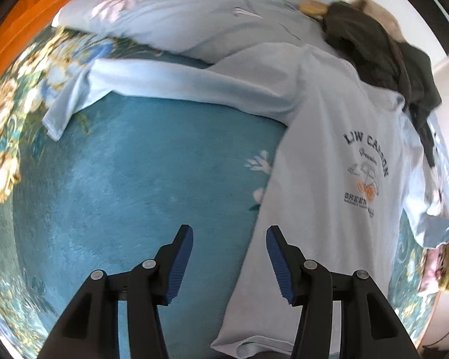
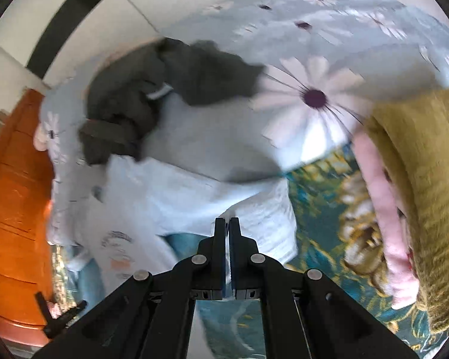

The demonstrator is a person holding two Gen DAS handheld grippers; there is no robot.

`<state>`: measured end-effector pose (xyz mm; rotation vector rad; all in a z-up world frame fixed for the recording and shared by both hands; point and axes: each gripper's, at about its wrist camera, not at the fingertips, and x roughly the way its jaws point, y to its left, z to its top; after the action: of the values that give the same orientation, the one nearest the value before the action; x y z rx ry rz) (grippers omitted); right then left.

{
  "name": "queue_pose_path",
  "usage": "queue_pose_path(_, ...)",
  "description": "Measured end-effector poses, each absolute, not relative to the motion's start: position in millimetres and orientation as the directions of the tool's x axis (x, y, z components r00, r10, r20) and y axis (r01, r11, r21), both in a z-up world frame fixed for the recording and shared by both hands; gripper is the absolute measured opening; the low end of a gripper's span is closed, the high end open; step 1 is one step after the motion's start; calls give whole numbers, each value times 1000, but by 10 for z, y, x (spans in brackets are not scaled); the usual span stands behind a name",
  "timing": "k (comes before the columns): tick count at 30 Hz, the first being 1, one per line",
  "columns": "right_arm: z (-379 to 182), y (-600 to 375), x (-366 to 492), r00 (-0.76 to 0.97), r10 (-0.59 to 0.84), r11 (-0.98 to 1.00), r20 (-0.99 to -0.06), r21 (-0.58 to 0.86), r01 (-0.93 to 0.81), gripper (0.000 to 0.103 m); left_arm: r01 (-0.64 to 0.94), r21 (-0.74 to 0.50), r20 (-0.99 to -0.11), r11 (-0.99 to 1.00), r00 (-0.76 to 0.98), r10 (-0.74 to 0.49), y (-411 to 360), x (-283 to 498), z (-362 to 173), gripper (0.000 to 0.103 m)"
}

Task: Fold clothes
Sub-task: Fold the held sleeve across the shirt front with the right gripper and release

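I saw the pale blue T-shirt (image 1: 323, 161) spread print-up on the teal bedspread, one sleeve stretched sideways, dark lettering and an orange emblem showing. A crumpled dark green garment (image 1: 386, 59) lay bunched across its upper end.

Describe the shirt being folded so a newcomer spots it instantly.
Start at the teal floral bedspread, below the daisy-print pillow. The pale blue T-shirt lies there, one sleeve stretched sideways. Only it bears dark chest lettering with an orange graphic; the dark garment beside it is plain.
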<state>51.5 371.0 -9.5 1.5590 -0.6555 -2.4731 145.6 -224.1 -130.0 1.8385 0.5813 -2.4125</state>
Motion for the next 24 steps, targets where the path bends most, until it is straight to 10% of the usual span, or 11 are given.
queue_pose_path(11,612,2002,185,-375,-518,-854,-769,434,288,2,333,-325,-920,-885,-328,214,-2664,1497,-1397,55)
queue_pose_path(24,-204,-194,-334,-86,-494,-768,-865,388,509,2,413,-371,-913,-832,-327,244,-2925,1460,-1650,56)
